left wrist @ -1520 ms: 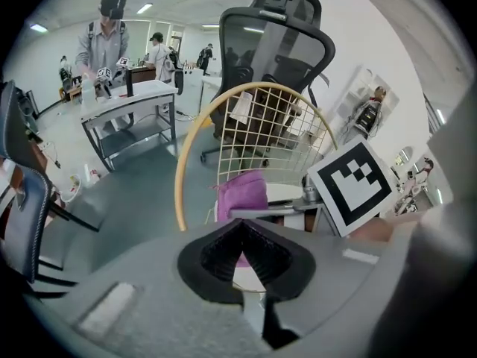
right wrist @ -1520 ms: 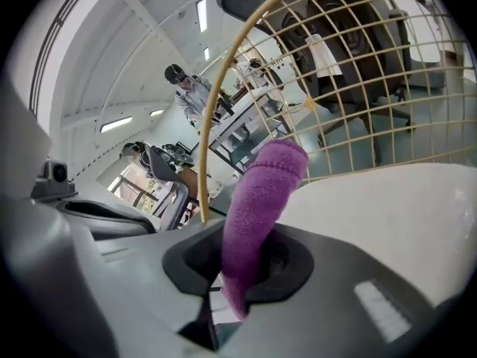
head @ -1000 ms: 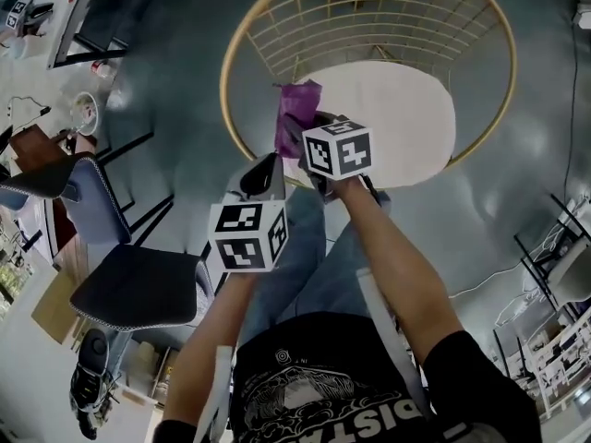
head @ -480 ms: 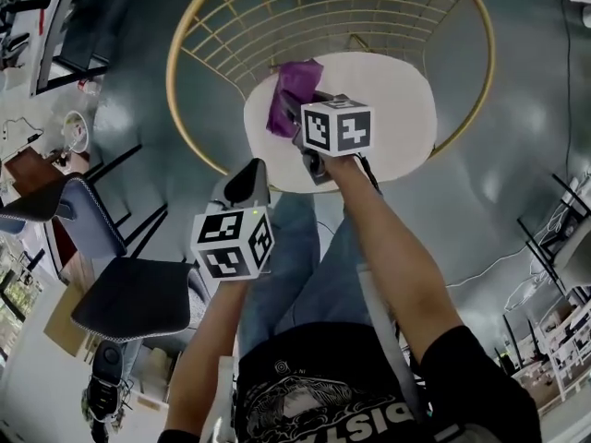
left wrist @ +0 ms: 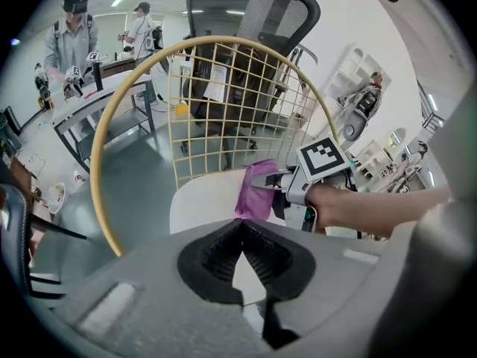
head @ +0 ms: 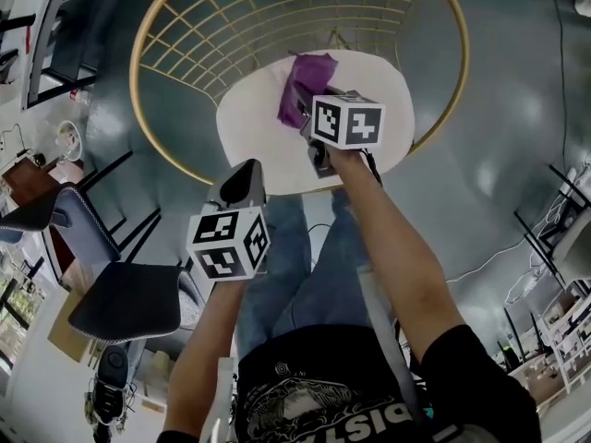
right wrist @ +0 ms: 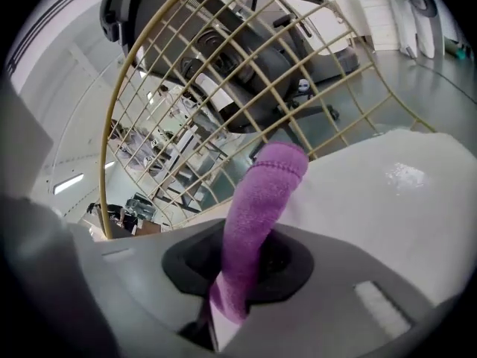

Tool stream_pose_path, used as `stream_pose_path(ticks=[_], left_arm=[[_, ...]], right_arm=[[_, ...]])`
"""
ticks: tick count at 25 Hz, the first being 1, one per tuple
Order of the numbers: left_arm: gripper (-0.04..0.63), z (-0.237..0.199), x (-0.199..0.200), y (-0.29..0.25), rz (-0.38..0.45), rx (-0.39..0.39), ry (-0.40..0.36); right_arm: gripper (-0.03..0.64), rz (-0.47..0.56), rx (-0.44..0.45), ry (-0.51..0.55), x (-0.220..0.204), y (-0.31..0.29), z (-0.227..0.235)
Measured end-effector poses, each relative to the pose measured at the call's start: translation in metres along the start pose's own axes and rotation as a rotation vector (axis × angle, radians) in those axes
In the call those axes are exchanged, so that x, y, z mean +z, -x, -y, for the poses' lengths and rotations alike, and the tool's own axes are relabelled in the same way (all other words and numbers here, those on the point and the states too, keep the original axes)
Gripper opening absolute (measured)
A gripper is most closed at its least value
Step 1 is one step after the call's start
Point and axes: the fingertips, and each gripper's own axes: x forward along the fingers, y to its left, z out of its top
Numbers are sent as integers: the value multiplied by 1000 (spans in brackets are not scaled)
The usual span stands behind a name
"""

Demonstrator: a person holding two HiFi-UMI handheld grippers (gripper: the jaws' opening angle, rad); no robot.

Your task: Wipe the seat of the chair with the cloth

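The purple cloth is clamped in the jaws of the right gripper over the left part of the chair's white seat. The left gripper is held closed and empty at the seat's near edge.

floor: glossy grey | left: dark padded chair | lighting: ceiling strips

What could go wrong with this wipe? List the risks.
1. The purple cloth is bunched into a narrow roll in the right tool, so it may wipe only a thin strip of the white seat.
2. The cloth is close to the gold wire backrest and could snag there.
3. The left tool is shut and off the chair. Nothing steadies the chair, so it may shift under pressure.
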Motion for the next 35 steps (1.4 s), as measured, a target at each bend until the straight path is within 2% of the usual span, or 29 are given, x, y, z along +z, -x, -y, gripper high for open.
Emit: stream_pose_path(ticks=[9, 17, 21, 25, 28, 35], left_arm=[[-3, 41, -3, -11, -5, -27, -12], [-3, 72, -9, -21, -13, -49, -28], [-3, 81, -7, -25, -11, -47, -29], [-4, 85, -7, -28, -8, -43, -22], [-3, 79, -9, -25, -4, -36, -14], [-4, 43, -16, -17, 7, 4, 19]], right_arm=[[61, 64, -73, -40, 20, 49, 52], [61, 112, -157, -109, 19, 99, 99], [61, 107, -205, -79, 19, 118, 117], [61, 73, -248, 12, 21, 128, 123], [61, 69, -207, 44, 19, 127, 102], [61, 55, 5, 57, -1, 106, 17]])
